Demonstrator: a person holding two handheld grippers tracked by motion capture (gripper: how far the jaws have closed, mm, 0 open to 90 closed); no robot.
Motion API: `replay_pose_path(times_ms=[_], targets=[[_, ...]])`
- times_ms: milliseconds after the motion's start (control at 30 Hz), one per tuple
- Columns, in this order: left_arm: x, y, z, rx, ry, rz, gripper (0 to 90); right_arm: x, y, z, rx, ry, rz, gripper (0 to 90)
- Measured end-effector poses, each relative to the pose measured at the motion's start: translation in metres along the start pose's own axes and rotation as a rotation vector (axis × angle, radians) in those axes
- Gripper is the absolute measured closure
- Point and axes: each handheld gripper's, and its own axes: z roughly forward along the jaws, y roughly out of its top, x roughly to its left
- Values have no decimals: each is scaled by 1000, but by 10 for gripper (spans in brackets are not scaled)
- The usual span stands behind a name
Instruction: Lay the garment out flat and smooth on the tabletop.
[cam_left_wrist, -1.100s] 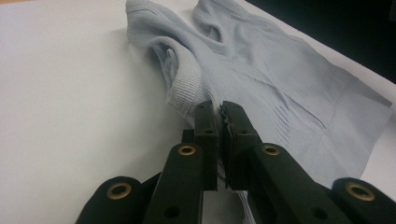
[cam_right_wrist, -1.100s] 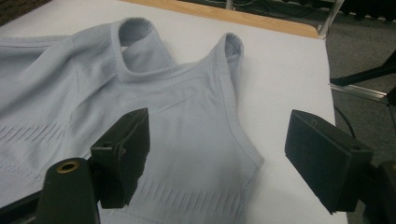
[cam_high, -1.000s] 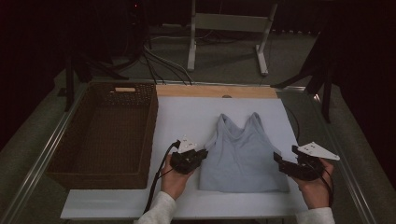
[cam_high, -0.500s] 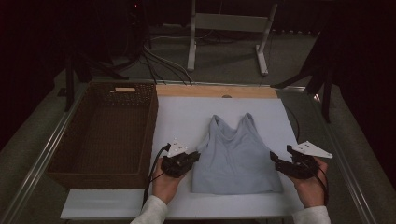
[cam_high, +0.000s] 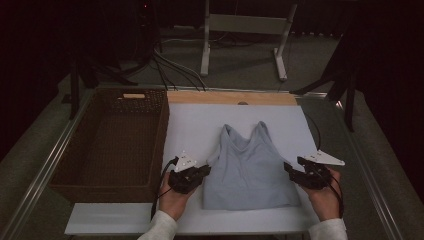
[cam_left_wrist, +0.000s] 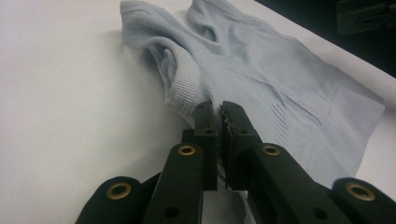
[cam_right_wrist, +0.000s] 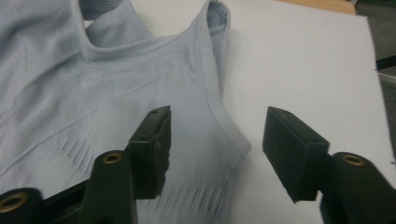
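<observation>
The left gripper (cam_left_wrist: 219, 108) has its jaws clamped together on the ribbed side edge of the pale blue tank top (cam_high: 250, 165), while the right gripper (cam_right_wrist: 215, 140) has just been closing, its jaws apart and astride the opposite armhole edge without pressing it. No brand, label or lettering can be read anywhere. Since a second ago the top has slid nearer the person on the white table (cam_high: 200, 125), beside the wicker basket (cam_high: 65, 175).

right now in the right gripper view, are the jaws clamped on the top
No, the right gripper has its jaws apart, astride the edge of the light blue tank top, pads not pressing it.
</observation>
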Motion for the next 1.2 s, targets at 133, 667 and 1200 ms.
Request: replay_pose_path(times_ms=[133, 667, 1200], targets=[[1, 1, -2, -8, 8, -5, 863, 0, 0, 7, 12, 10, 7, 461], [1, 2, -5, -7, 22, 5, 862, 4, 2, 45, 91, 4, -6, 536], [1, 1, -6, -3, 27, 7, 862, 6, 1, 43, 159, 39, -55, 900]])
